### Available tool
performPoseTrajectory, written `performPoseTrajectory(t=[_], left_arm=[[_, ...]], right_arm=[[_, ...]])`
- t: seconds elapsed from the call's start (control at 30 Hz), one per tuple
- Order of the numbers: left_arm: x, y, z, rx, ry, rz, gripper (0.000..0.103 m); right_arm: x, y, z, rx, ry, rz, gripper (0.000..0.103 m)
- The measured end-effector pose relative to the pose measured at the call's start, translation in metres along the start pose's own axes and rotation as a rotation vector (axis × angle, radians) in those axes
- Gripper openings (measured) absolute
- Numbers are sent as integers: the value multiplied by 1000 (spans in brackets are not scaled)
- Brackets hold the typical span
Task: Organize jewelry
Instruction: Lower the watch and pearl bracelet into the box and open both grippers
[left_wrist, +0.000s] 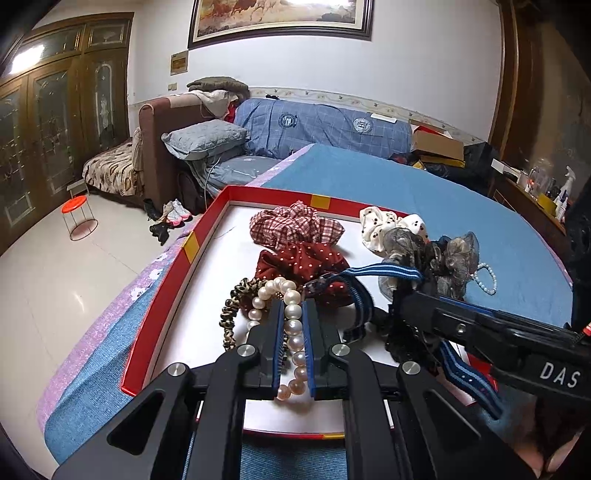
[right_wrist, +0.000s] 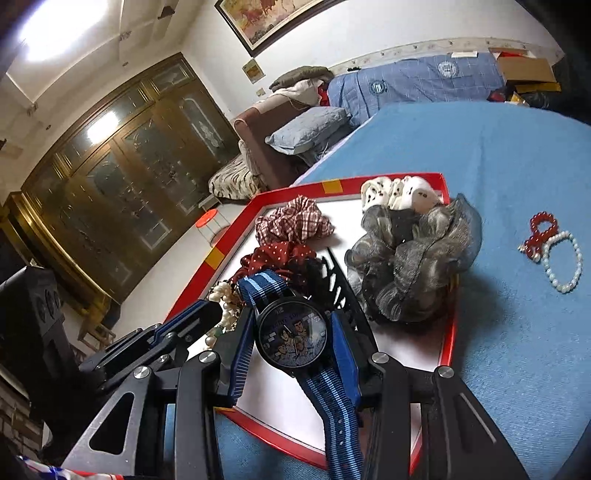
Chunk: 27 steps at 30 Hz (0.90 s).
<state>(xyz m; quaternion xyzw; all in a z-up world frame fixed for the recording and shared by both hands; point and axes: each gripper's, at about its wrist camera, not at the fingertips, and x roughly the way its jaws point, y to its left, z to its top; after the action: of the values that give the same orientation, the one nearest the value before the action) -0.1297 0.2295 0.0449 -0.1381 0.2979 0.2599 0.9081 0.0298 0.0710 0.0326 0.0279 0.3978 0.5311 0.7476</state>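
A red tray (left_wrist: 159, 295) with a white floor lies on the blue bedspread. My left gripper (left_wrist: 293, 310) is shut on a pearl strand (left_wrist: 295, 336), which trails down between its fingers just above the tray. My right gripper (right_wrist: 291, 325) is shut on the round case of a dark watch (right_wrist: 291, 338) with a blue striped strap, and holds it over the tray's near part. In the left wrist view the right gripper (left_wrist: 402, 295) comes in from the right, with the strap (left_wrist: 384, 274) looping out of it.
In the tray lie a plaid scrunchie (left_wrist: 295, 225), a dark red dotted one (left_wrist: 306, 262), a leopard one (left_wrist: 234, 310), a white dotted one (right_wrist: 402, 192), a grey gauzy one (right_wrist: 413, 254) and a black comb clip (right_wrist: 332, 280). A red bead bracelet (right_wrist: 541, 230) and a pale one (right_wrist: 565, 262) rest on the bedspread to the right.
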Motion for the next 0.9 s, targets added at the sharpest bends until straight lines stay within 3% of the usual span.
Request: performPoseTrajectory(t=[0.33,0.9], left_arm=[[5,3,4,-3,15,3,10],[17,4,5,-2,56,3,9]], right_arm=[[-8,4,-4,-15,-17,45,46],[-1,11,-5,-51,1,-27,46]])
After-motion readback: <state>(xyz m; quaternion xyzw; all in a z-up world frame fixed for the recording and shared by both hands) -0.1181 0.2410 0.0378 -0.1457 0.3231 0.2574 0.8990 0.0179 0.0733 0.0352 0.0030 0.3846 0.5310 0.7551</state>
